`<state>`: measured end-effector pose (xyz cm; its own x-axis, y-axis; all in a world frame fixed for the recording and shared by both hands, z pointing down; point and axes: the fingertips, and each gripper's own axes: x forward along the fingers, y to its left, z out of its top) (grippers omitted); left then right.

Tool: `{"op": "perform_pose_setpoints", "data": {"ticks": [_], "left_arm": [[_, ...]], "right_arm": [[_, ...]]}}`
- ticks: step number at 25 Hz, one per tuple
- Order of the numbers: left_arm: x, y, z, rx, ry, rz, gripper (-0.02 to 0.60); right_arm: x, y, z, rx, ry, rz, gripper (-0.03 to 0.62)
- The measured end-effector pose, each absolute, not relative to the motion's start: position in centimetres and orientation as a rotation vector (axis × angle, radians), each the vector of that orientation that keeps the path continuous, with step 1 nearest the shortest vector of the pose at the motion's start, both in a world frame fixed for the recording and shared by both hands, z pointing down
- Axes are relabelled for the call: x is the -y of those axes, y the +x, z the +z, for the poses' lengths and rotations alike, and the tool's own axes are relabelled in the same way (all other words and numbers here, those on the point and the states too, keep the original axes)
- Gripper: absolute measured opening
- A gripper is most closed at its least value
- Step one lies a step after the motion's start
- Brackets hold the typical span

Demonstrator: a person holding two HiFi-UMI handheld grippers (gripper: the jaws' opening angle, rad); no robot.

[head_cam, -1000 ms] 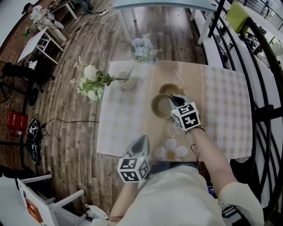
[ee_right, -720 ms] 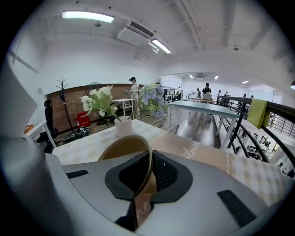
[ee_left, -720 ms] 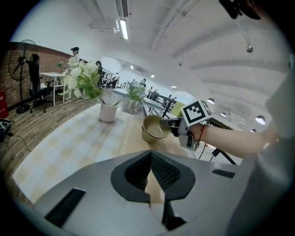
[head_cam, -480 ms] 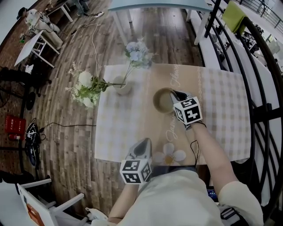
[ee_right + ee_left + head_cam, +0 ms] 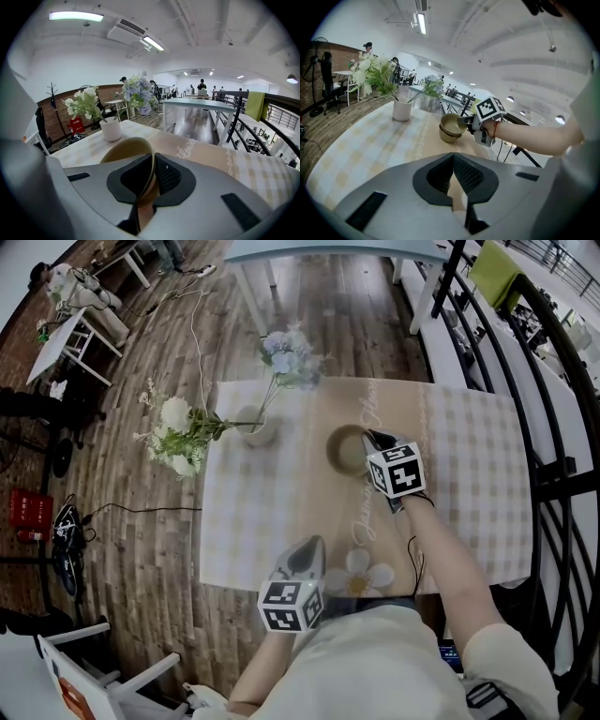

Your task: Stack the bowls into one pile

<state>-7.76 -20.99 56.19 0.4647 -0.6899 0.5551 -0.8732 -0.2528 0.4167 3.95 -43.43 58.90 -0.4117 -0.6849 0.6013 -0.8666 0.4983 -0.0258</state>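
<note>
Two tan bowls sit one in the other on the table; the left gripper view shows the upper bowl [image 5: 451, 123] nested in the lower bowl [image 5: 449, 136]. From the head view they read as a single bowl [image 5: 345, 450]. My right gripper [image 5: 373, 440] is shut on the upper bowl's right rim, and that rim [image 5: 124, 150] stands between the pads in the right gripper view. My left gripper [image 5: 312, 545] hovers over the table's near edge, jaws together with nothing in them.
A white vase [image 5: 260, 430] with white and blue flowers stands on the table's far left. The checked tablecloth [image 5: 469, 474] stretches to the right. A black railing [image 5: 553, 427] runs along the right side. Wood floor lies to the left.
My right gripper carried its bowl away from me, over the second bowl, so the two outlines have merged into one. The left gripper has barely shifted.
</note>
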Motion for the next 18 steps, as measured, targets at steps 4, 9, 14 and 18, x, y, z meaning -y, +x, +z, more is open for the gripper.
{"op": "perform_pose_setpoints", "data": {"ticks": [4, 9, 14, 18], "left_arm": [[21.2, -7.8, 56.3, 1.292, 2.018, 0.340, 0.003], [21.3, -8.1, 56.4, 1.291, 2.014, 0.344, 0.003], [21.1, -8.2, 56.3, 1.294, 2.013, 0.337, 0.003], [20.7, -8.6, 56.1, 1.296, 2.011, 0.332, 0.003]], "right_arm": [[43.8, 4.1, 59.7, 2.195, 1.271, 0.469, 0.020], [43.9, 4.3, 60.9, 2.168, 1.282, 0.503, 0.020], [43.8, 4.7, 61.3, 2.153, 1.300, 0.519, 0.020], [43.6, 4.8, 61.5, 2.136, 1.315, 0.512, 0.022]]}}
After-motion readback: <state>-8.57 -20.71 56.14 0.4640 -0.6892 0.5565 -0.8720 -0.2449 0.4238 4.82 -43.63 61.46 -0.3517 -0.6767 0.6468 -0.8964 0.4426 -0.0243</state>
